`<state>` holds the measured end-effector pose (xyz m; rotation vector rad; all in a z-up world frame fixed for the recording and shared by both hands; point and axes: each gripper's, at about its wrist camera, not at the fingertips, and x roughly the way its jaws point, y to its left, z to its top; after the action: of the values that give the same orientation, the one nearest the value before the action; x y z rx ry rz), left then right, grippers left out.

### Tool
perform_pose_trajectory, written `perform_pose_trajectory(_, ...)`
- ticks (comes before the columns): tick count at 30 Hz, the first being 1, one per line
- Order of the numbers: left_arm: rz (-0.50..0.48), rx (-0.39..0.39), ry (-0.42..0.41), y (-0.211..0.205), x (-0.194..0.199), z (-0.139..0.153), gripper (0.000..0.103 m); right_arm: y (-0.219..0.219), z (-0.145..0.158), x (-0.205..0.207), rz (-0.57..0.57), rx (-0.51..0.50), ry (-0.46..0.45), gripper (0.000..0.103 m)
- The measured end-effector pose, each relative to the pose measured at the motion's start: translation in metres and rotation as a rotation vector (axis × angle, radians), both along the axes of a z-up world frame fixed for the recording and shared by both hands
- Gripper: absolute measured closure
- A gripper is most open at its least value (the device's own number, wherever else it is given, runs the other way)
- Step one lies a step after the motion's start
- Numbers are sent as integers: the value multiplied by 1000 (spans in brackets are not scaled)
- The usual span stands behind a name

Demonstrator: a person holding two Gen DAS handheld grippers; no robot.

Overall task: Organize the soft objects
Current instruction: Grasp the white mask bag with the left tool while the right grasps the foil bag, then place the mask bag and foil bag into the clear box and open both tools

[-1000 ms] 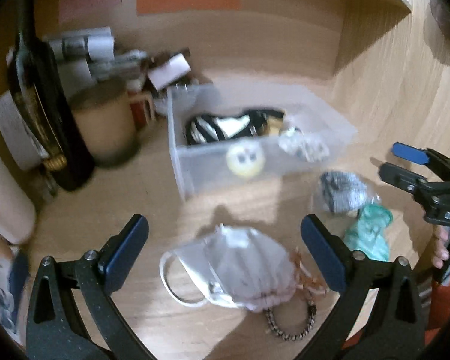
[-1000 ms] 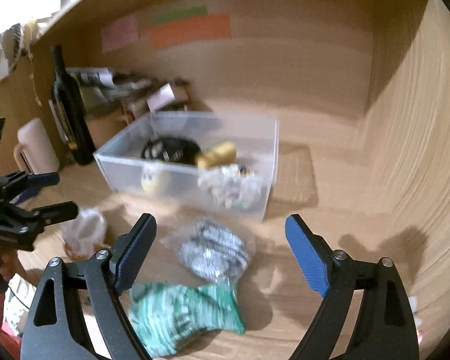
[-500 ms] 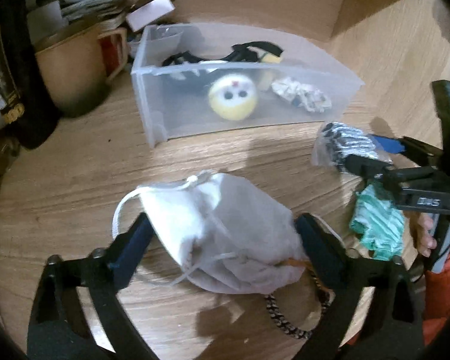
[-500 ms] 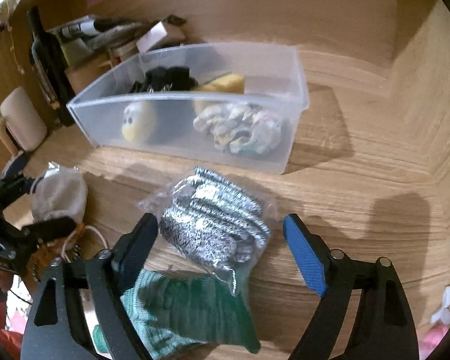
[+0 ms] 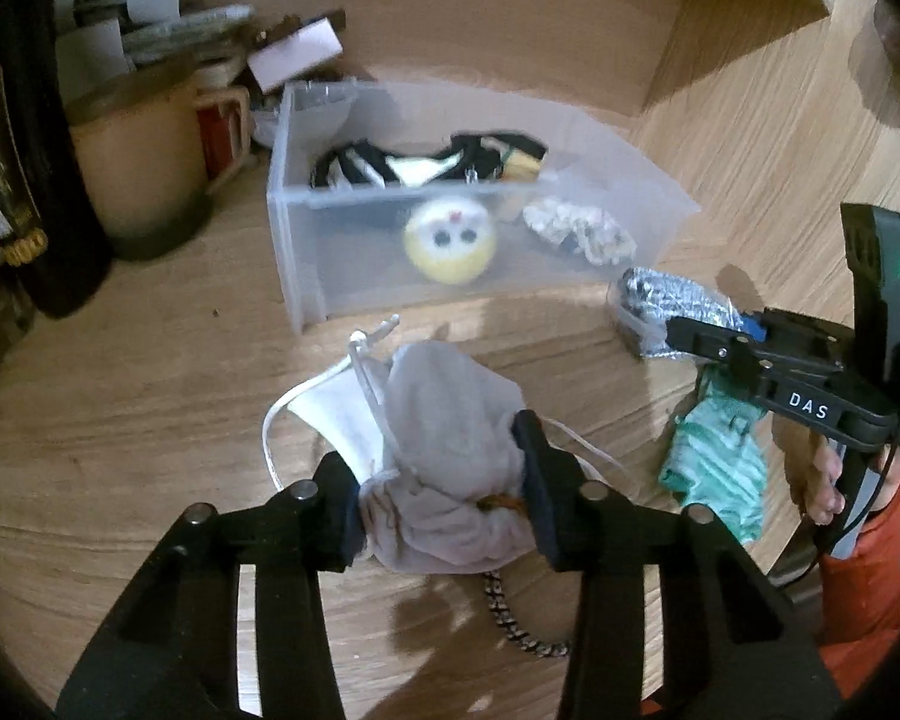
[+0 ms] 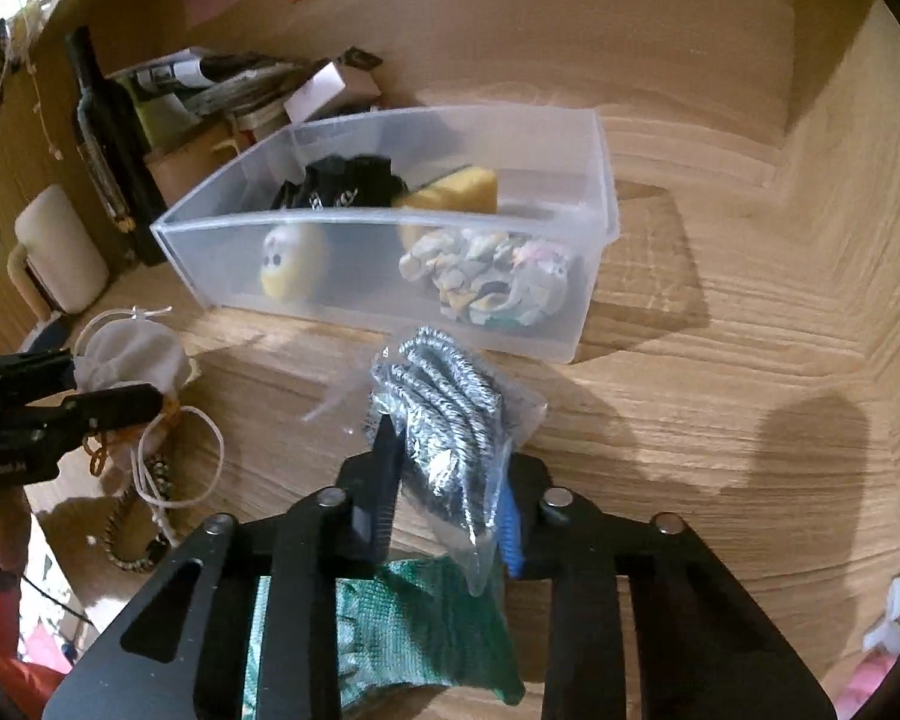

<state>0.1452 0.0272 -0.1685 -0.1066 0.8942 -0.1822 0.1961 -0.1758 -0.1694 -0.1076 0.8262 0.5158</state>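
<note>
My left gripper (image 5: 438,480) is shut on a white drawstring pouch (image 5: 444,438) on the wooden desk; the pouch also shows in the right wrist view (image 6: 129,354). My right gripper (image 6: 447,486) is shut on a clear bag of grey striped fabric (image 6: 450,408), which also shows in the left wrist view (image 5: 666,300). A green cloth (image 6: 390,630) lies under the right gripper, also visible in the left wrist view (image 5: 714,462). Ahead stands a clear plastic bin (image 5: 660,192) holding a yellow plush ball (image 5: 450,240), a black-and-white item, a yellow sponge (image 6: 456,192) and a patterned scrunchie (image 6: 492,276).
A dark bottle (image 6: 105,138), a tan mug (image 5: 138,174), a cream mug (image 6: 60,252) and a stack of papers (image 5: 150,18) crowd the back left. A braided cord (image 5: 510,618) lies by the pouch. Wooden walls enclose the desk at the back and right.
Both grippers have closed: the left on the white pouch, the right on the bag of grey fabric. Both have also moved down and forward toward these items.
</note>
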Motion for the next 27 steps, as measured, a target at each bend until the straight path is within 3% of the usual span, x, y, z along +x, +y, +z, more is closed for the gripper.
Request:
perform_pose_trajectory(18,68,22,-269,11,12,92,60,-8,75,-20,-2,90,-237,81)
perform_pose_trajectory(27,115,15,-318,18,43,108,60,2,101,-2,-13,124,-319,81)
